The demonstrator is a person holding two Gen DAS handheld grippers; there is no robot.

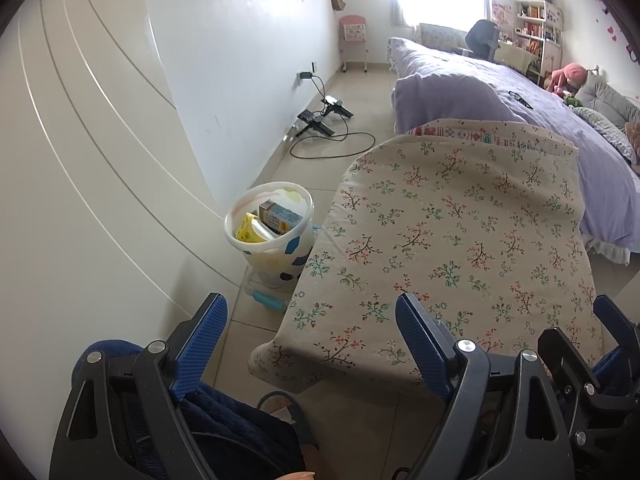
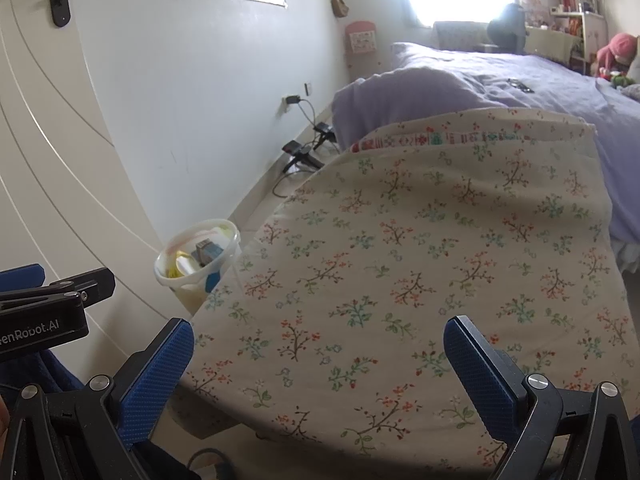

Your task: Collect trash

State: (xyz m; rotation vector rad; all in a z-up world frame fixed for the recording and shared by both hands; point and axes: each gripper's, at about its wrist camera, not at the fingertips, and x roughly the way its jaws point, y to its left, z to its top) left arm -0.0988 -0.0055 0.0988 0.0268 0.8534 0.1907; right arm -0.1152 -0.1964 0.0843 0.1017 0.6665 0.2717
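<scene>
A white trash bucket [image 1: 269,236] with blue and black spots stands on the floor between the white door and the floral-covered table [image 1: 460,240]. It holds a small carton [image 1: 280,216], a yellow wrapper [image 1: 248,231] and other trash. It also shows in the right wrist view [image 2: 198,264]. My left gripper [image 1: 312,340] is open and empty, held low over the table's near left corner. My right gripper [image 2: 320,372] is open and empty over the table's near edge [image 2: 400,300]. No loose trash shows on the tablecloth.
A bed with a purple cover [image 1: 520,92] lies beyond the table. Black chargers and cables [image 1: 324,120] lie on the tiled floor by the wall. A white door [image 1: 80,160] is at left. A light blue item [image 1: 268,302] lies under the bucket.
</scene>
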